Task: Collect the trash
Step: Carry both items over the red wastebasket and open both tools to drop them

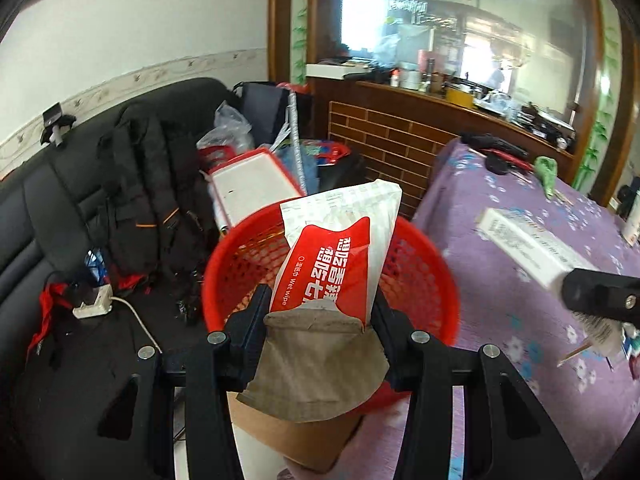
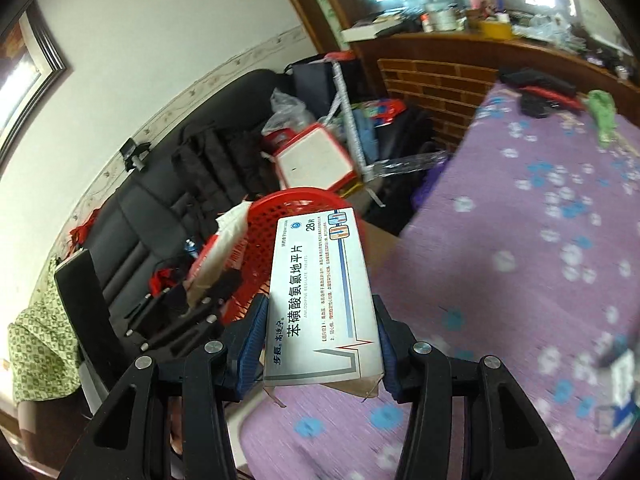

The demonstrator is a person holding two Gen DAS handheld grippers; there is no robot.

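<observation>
- Left wrist view: my left gripper (image 1: 320,312) is clamped on 2 pieces at once, a red-and-white plastic wet-wipe packet (image 1: 340,240) and a crumpled brown paper scrap (image 1: 312,364) lying over its lower end, jaws partly closed against both
- The packet's top already hangs over the mouth of the red plastic mesh basket (image 1: 424,276), which sits between the black sofa (image 1: 48,208) and the purple flowered tablecloth (image 1: 520,280)
- Risk here: the paper scrap may be only half caught, so I judge it could slide out short of the basket rim
- Right wrist view: my right gripper (image 2: 320,340) grips a white cardboard tablet box (image 2: 320,300) by its long edges, blue pads pressing both sides, jaws partly closed
- The box is above the cloth's edge, beside the basket (image 2: 260,232), not yet over it
- Risk: both loads converge on 1 opening, so box and packet could collide, or the box land on the cloth
</observation>
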